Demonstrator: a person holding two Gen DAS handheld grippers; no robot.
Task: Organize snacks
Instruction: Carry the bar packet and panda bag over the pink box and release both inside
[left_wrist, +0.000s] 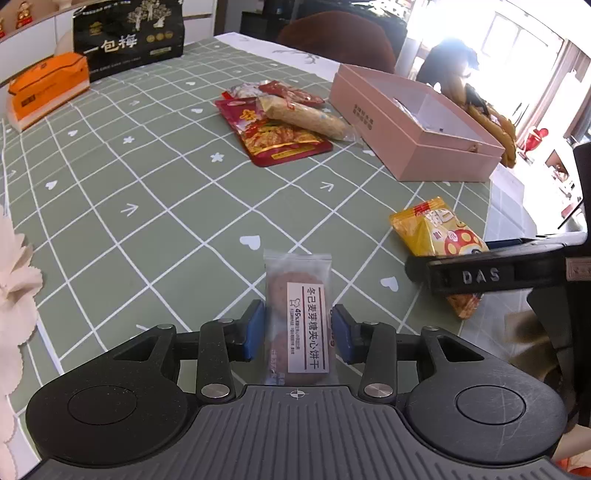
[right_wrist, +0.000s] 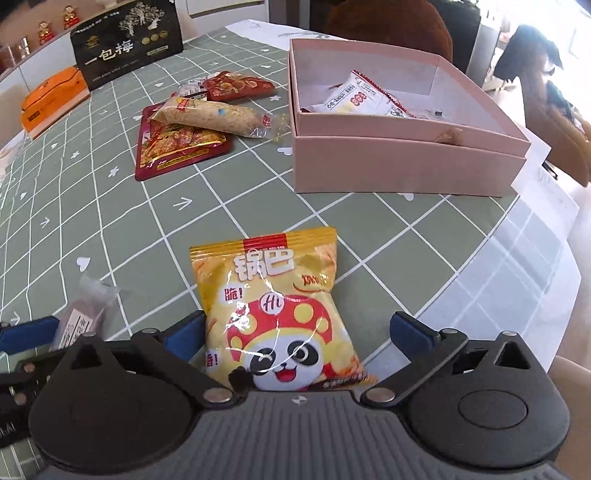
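My left gripper (left_wrist: 298, 326) has its blue pads against both sides of a clear biscuit packet (left_wrist: 298, 317) with a white label, lying on the green checked tablecloth (left_wrist: 147, 177). My right gripper (right_wrist: 297, 332) is open around a yellow crisps bag (right_wrist: 277, 306) with a panda; the left pad touches the bag, the right pad stands apart. The pink box (right_wrist: 388, 162) sits beyond, holding a white snack packet (right_wrist: 354, 98). A red pouch (right_wrist: 173, 147), a long beige snack bar (right_wrist: 218, 116) and a smaller red packet (right_wrist: 236, 85) lie left of the box.
A black gift bag (right_wrist: 125, 44) and an orange tissue box (right_wrist: 51, 99) stand at the far left. The table's edge (right_wrist: 517, 229) curves close on the right, with chairs beyond. White lace (left_wrist: 14, 280) lies at the left edge.
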